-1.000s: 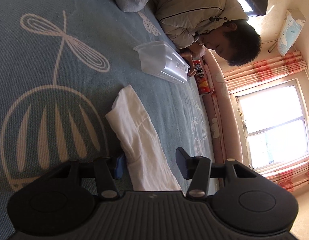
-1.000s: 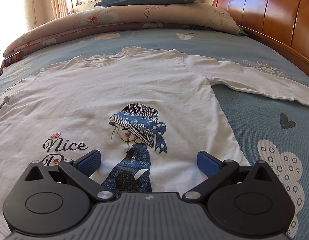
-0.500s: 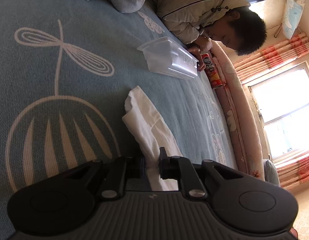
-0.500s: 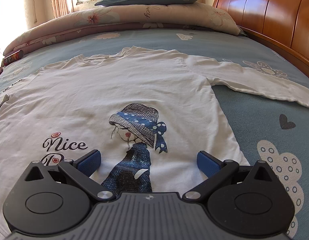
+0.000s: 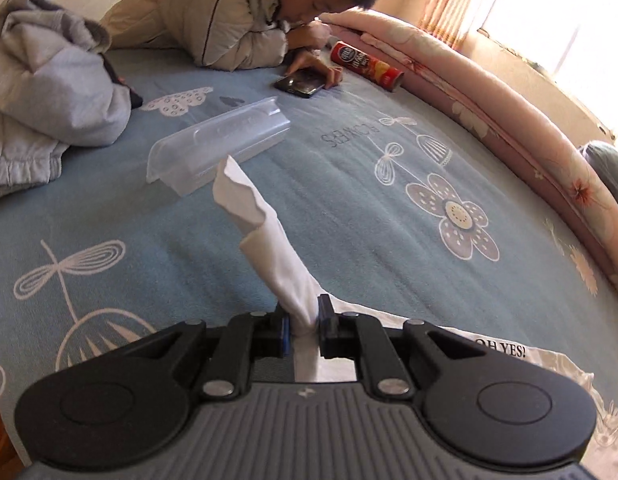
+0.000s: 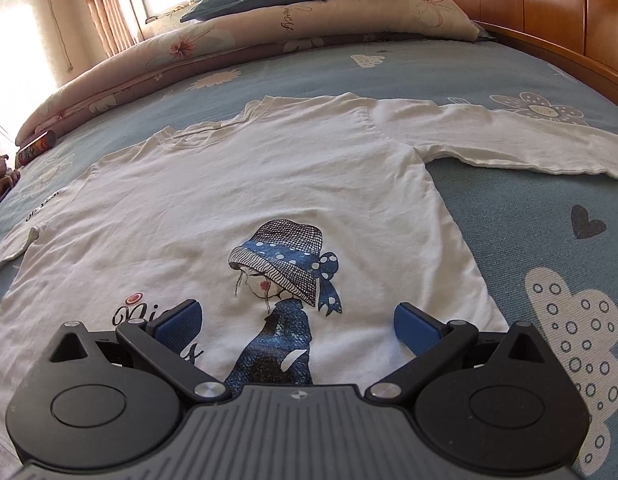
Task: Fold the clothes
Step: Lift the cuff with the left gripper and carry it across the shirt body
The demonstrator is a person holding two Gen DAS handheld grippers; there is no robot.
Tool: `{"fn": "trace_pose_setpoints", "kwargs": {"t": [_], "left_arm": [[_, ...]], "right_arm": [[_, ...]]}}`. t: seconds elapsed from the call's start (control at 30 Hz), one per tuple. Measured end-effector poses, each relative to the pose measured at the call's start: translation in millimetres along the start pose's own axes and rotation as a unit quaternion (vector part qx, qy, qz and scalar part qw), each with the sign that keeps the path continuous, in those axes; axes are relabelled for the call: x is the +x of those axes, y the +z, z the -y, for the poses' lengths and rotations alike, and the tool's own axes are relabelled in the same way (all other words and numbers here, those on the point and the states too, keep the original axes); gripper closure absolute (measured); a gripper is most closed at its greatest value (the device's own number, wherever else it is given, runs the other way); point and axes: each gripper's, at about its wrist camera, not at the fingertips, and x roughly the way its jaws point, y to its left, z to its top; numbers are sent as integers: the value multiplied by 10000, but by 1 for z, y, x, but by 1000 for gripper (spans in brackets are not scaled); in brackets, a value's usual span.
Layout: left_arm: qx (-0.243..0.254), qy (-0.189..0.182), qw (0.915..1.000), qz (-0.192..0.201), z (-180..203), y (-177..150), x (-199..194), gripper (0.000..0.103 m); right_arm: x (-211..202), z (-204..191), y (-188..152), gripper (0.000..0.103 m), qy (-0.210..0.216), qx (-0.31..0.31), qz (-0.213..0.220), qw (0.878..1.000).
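A white long-sleeved shirt (image 6: pixel 269 184) with a printed girl in a blue hat lies flat on the blue bedspread (image 6: pixel 529 240). Its right sleeve (image 6: pixel 509 140) stretches out toward the wooden headboard. My right gripper (image 6: pixel 295 320) hovers open over the shirt's lower front, with nothing between its blue pads (image 6: pixel 419 328). In the left wrist view my left gripper (image 5: pixel 303 326) is shut on the shirt's left sleeve (image 5: pixel 265 232), which is lifted off the bed, its cuff pointing away from me. The shirt's body (image 5: pixel 505 354) shows at the lower right.
A clear plastic box (image 5: pixel 217 144) lies on the bedspread just beyond the cuff. A grey garment (image 5: pixel 49 92) is heaped at the left. A person in a beige jacket (image 5: pixel 213 12) leans over a phone (image 5: pixel 301 82) beside a red snack can (image 5: pixel 367 66). Rolled quilts (image 6: pixel 229 48) and pillows line the far side.
My left gripper closed on the sleeve, then rose and rolled, lifting the sleeve off the bed. The right gripper tilted slightly but stays open over the shirt's front.
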Motion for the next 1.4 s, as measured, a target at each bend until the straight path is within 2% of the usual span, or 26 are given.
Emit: {"fn": "trace_pose_setpoints", "kwargs": {"t": [0.27,0.53,0.7,0.93,1.4], "left_arm": [[830,-342,9958,201,99,15,-42,93],[1309,-701,9887,207,184,8,-56,93],[1524,-989,9831,238,230,-4,-66,93],[1948,-1377,9708,253,298,-31,-83,93],[2443,-1922,9503,177,383,-82,-101,93]], "right_arm": [[-5,12,4,0,361,437,-66,9984],[-9,16,2,0,545,362,-140,9978],[-13,19,1,0,655,331,-178,9971],[-20,20,1,0,889,272,-168,9955],[-35,30,3,0,1152,373,16,9926]]}}
